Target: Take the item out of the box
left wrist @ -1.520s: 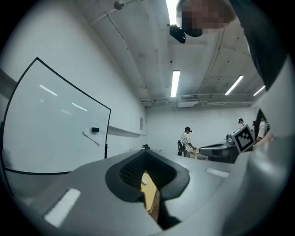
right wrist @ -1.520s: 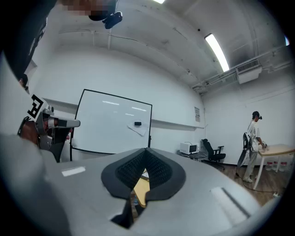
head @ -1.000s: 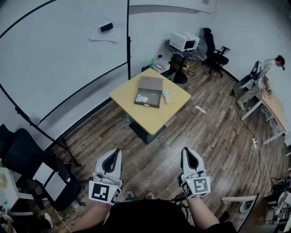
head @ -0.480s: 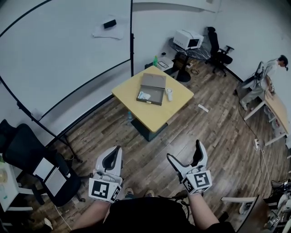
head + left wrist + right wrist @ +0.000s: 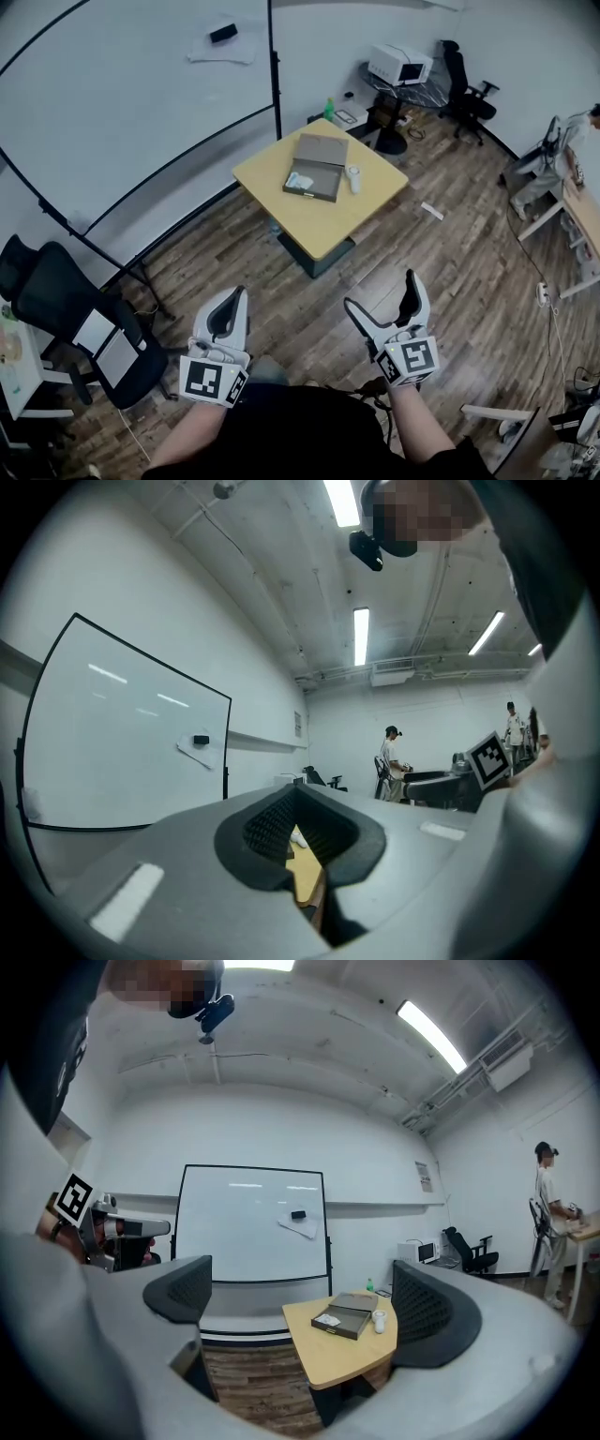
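On the surface, well apart from both grippers, the open box is seen with the item inside. The fingers of the left gripper are closed together on nothing; those of the right gripper are spread wide with nothing between them.

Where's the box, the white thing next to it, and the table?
box [image 5: 322, 184], head view, bare inside floor.
white thing [image 5: 353, 178], head view, its middle.
table [image 5: 320, 231], head view, bare near corner of top.

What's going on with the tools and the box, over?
Left tool shut, empty. Right tool wide open, empty. Box open on the yellow table, out of reach, white item inside. Only wood floor between.
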`<state>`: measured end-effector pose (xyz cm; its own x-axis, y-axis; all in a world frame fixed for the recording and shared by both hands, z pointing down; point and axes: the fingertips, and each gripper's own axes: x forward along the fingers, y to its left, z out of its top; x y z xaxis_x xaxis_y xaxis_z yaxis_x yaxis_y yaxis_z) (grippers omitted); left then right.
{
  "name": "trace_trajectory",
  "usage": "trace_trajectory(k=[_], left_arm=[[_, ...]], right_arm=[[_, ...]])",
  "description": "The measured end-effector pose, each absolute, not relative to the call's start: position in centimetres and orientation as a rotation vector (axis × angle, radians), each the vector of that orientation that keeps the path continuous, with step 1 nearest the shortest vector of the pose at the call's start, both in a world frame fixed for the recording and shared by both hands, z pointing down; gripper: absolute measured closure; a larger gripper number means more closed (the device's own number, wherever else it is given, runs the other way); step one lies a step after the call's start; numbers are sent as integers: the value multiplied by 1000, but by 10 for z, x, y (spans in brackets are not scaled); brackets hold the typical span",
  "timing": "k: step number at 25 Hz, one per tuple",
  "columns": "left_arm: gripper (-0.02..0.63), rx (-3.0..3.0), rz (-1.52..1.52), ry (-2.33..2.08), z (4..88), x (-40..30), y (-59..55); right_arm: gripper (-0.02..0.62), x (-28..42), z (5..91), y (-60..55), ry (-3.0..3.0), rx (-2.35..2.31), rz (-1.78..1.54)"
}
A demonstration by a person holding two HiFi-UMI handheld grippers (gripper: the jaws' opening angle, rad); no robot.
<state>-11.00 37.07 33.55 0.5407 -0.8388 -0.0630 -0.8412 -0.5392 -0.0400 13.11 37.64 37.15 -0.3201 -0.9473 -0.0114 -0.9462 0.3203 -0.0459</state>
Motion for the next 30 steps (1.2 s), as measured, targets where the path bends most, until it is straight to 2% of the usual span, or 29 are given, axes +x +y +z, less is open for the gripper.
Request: trace_trajectory(k=[6,12,30], left_arm=[[606,-2699,31,1444,340,-90,336],[606,-2722,59,1437,345,-86,253],[606,-2875,119,1288,336,-89,-131]], right_arm=[[-2,147,375,338,2531,-1800,-21],[-2,151,377,268,2540,-1817,-21],[-2,133,367,-77,2619,-2003,-36]])
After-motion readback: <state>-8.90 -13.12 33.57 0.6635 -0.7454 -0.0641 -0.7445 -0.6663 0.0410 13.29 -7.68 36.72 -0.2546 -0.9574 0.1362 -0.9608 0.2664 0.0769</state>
